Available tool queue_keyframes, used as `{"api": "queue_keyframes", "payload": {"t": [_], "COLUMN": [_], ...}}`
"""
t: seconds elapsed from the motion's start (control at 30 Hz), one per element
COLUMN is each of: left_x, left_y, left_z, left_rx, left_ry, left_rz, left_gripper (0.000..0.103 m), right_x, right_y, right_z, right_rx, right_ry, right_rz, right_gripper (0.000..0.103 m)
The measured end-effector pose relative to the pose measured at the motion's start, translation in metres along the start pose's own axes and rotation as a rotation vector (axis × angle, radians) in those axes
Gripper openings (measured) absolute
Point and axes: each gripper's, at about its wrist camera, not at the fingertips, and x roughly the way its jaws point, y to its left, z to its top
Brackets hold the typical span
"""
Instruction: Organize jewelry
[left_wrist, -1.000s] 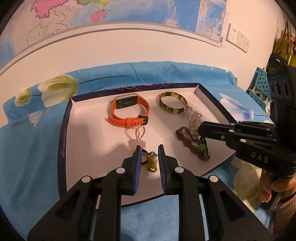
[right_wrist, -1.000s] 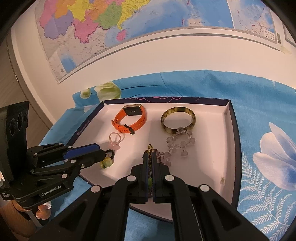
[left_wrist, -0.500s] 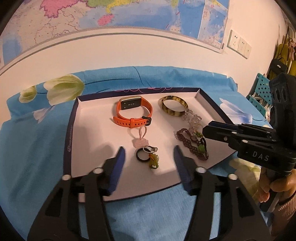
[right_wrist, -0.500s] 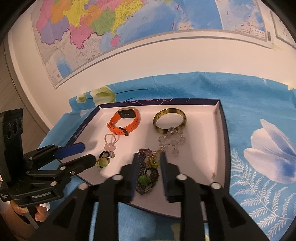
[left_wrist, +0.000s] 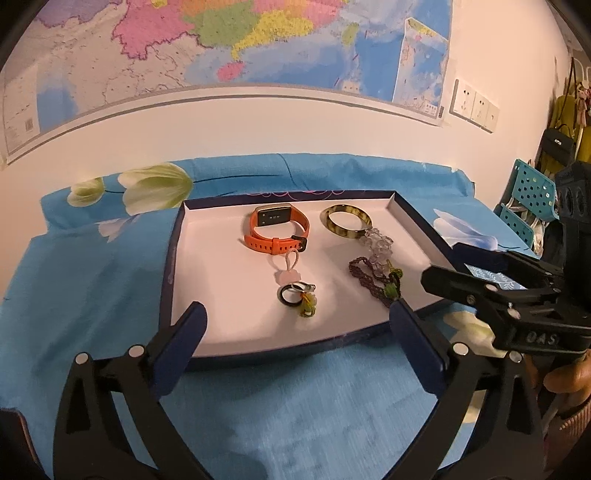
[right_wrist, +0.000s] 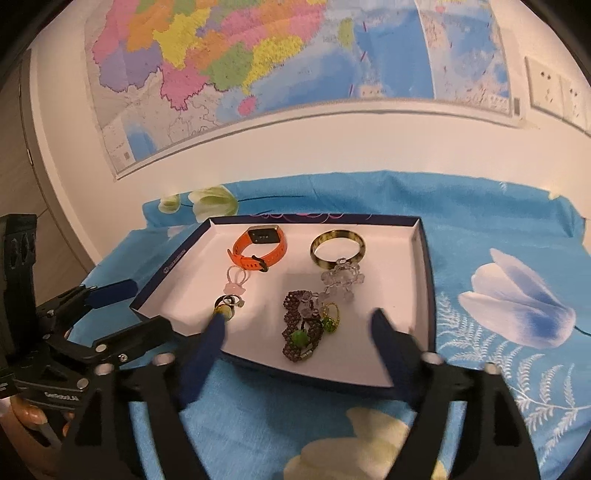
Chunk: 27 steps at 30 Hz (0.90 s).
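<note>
Tray: one shallow box tray with dark-blue rim is lying on the blue floral cloth.
Watch: one orange watch is sitting at the back of the tray.
Bangles: one mottled bangle is lying beside the watch, touching one clear bead bracelet.
Dark beads: one purple beaded strand with green stones is lying near the front rim.
Rings: one dark ring with a green charm, and one pink charm loop just behind it.
Left gripper: jaws are opening wide, gripping nothing, hovering over the tray's front rim.
Right gripper: jaws are opening too, the purple strand lying free between them, untouched.
</note>
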Motion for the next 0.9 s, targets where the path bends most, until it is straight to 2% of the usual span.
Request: {"api": "queue_keyframes", "payload": {"t": [0.17,0.3,0.43,0.6,0.9], "left_x": [-0.016,-0.042,-0.07,-0.103,-0.149], "left_y": [0.002,0.001,0.0,0.0,-0.009], "left_z": [-0.006,-0.011,-0.016,-0.025,-0.045], "left_rx": [-0.019,-0.025,-0.033,-0.035,-0.027], "left_ry": [-0.022,-0.08,-0.144,-0.211,-0.309], "left_rz": [0.031,0.074,0.086,0.103,0.169], "left_gripper": [0.097,0.097,0.097,0.097,0.097], "right_x": [-0.015,-0.035,-0.064,-0.088,-0.115], "right_y": [0.008,0.021,0.037,0.05,0.059], "right_z": [-0.007,-0.013,-0.022,-0.033,-0.055], "right_rx": [-0.017,-0.049,-0.084,-0.129,-0.107], "right_ry": [-0.027,-0.077,-0.156,-0.211,-0.246], "right_rz": [-0.023,-0.039,-0.045,-0.082,-0.083], "right_gripper": [0.091,0.096,0.096,0.096,0.096]}}
